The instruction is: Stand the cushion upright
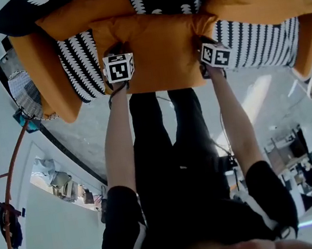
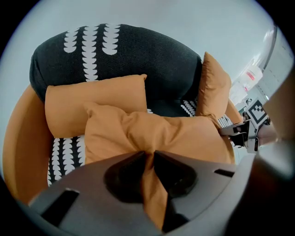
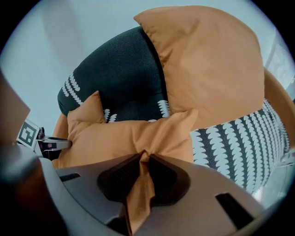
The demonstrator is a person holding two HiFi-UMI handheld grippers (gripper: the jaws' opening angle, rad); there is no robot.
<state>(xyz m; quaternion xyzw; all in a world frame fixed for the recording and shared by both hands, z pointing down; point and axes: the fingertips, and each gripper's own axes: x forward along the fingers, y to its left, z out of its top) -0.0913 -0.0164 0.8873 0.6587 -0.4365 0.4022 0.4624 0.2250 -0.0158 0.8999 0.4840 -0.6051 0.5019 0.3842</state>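
While both tools already have their bite, the cushion (image 2: 161, 131) itself is not yet upright. Your left tool (image 2: 148, 156) is drawn in narrow on a fold of orange cover at the cushion's near edge. Your right tool (image 3: 144, 159) pinches that same edge the same way, and each gripper view shows cloth bunched between the pads. By my reading the grasp is done, and the lift and tilt are all that remain.

The cushion lies flat on the sofa seat (image 1: 260, 41) with its broad face up. It stretches away ahead of both tools toward the backrest (image 2: 138, 60). Its long axis runs from one tool to the other along the front of the seat, with your left tool near one end of the near edge and your right tool near the other.

Beyond the left tool a second orange cushion (image 2: 92, 103) leans on the backrest. A third cushion (image 3: 212, 69) stands beyond the right tool, off to its right.

To finish, I judge that the gripped edge must come up, so the far edge becomes the base and the broad face turns out toward you. Keep the long axis level between your tools as it rises.
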